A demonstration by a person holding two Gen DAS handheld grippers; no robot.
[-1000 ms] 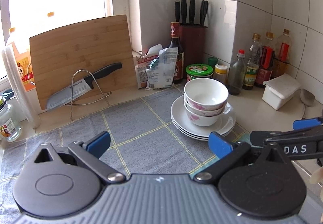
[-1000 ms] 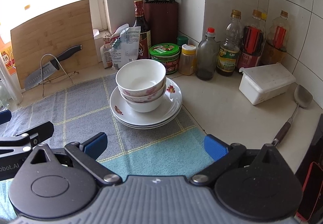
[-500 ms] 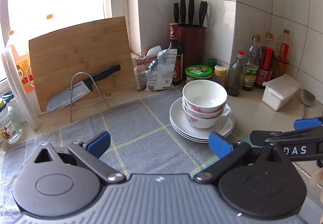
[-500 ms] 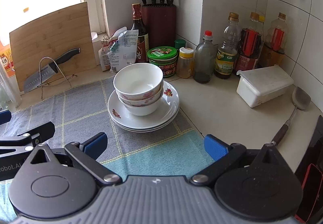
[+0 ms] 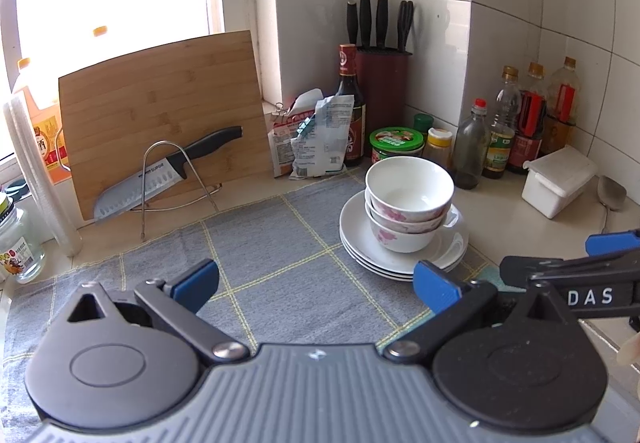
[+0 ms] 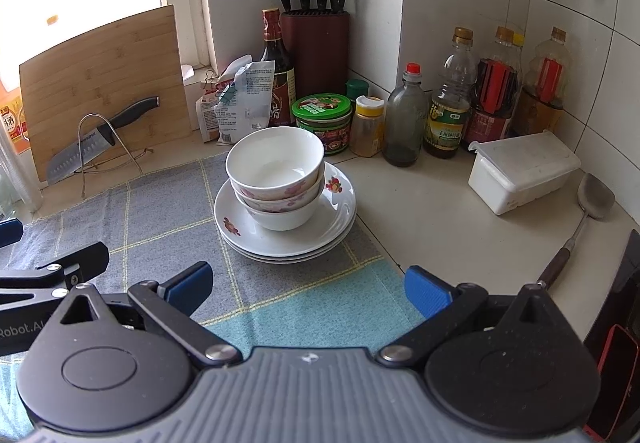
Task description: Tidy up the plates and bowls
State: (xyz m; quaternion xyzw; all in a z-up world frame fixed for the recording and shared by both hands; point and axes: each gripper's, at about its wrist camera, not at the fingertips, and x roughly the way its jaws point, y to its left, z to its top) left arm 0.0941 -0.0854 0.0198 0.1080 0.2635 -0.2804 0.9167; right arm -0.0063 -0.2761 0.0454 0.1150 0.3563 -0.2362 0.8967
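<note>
Three white bowls with pink flowers [image 5: 408, 199] [image 6: 276, 179] sit nested on a stack of three white plates [image 5: 360, 243] [image 6: 332, 219], on the grey checked cloth. My left gripper [image 5: 316, 285] is open and empty, low over the cloth, in front and to the left of the stack. My right gripper [image 6: 306, 285] is open and empty, just in front of the stack. Each gripper shows at the edge of the other's view.
A cutting board [image 5: 160, 111] and a knife on a wire rack [image 5: 168, 171] stand at the back left. A knife block [image 6: 316, 47], sauce bottles [image 6: 448, 103], jars [image 6: 324, 119], a white lidded box [image 6: 520, 171] and a spatula [image 6: 580, 219] crowd the corner and right.
Both grippers have drawn back slightly from the stack and stayed open. The bowls and plates have not moved.
</note>
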